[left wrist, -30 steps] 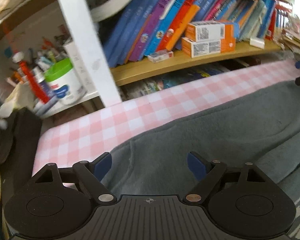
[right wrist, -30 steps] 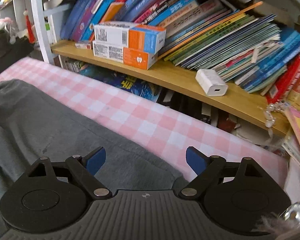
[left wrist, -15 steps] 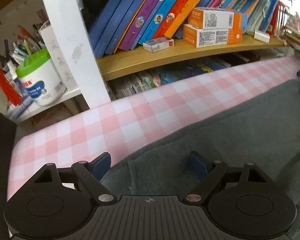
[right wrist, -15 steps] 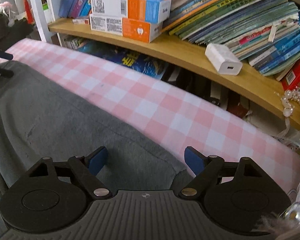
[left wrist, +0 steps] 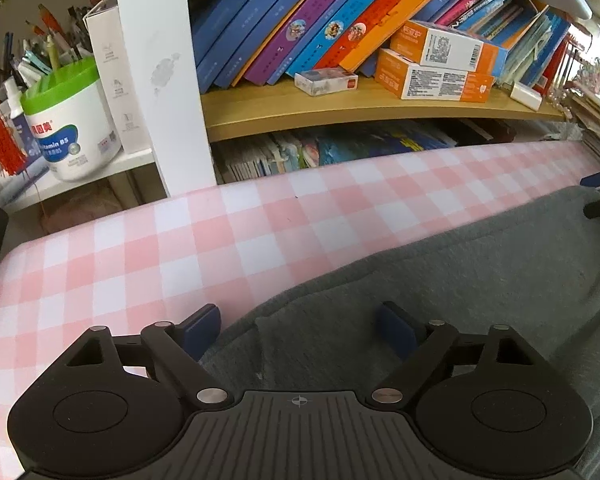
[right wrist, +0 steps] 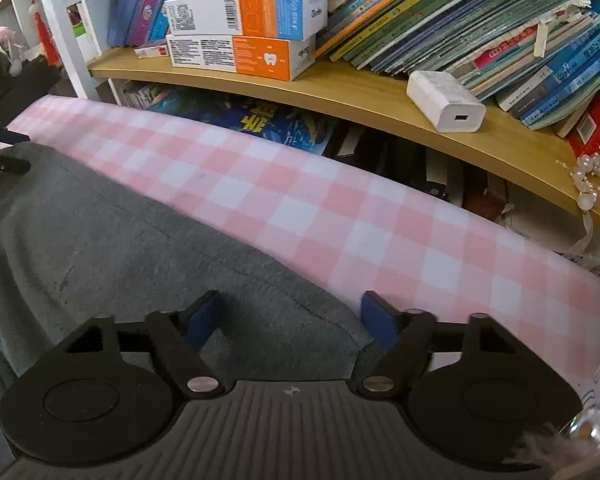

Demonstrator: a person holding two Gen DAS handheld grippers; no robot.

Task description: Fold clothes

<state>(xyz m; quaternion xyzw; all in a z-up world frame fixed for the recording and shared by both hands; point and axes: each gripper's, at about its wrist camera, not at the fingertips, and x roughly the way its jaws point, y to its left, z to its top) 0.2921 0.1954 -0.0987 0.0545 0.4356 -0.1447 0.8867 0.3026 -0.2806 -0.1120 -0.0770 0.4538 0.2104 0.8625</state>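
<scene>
- While both claws are sitting low at the garment's far edge, the grey garment point(left wrist: 480, 280) is lying spread flat on the pink-checked tabletop point(left wrist: 180, 248), covering the near part and leaving a checked strip bare along the far side.
- Left claw point(left wrist: 300, 326): jaws are standing wide apart, released, nothing between the pads. The left pad point(left wrist: 202, 330) is sitting over checked cloth just off the garment's corner; the right pad point(left wrist: 394, 330) is sitting over grey fabric. The garment's left corner, with a folded hem, is lying between them.
- Right claw point(right wrist: 292, 322): jaws are also spread, released, gripping nothing. The left pad point(right wrist: 204, 320) is over grey fabric, the right pad point(right wrist: 378, 322) is right at the garment's right corner where grey is meeting the checks.
- Can't tell whether any pad is actually touching the cloth.
- Each claw's tips are showing at the edge of the other's view, at the opposite end of the same far edge of the garment.
- Behind the tabletop, a wooden shelf point(right wrist: 380, 96) is carrying leaning books point(left wrist: 320, 20), two stacked orange-and-white boxes point(right wrist: 244, 36) and a white charger point(right wrist: 444, 102).
- Left of a white upright, a green-lidded tub point(left wrist: 66, 128) is standing among pens.
</scene>
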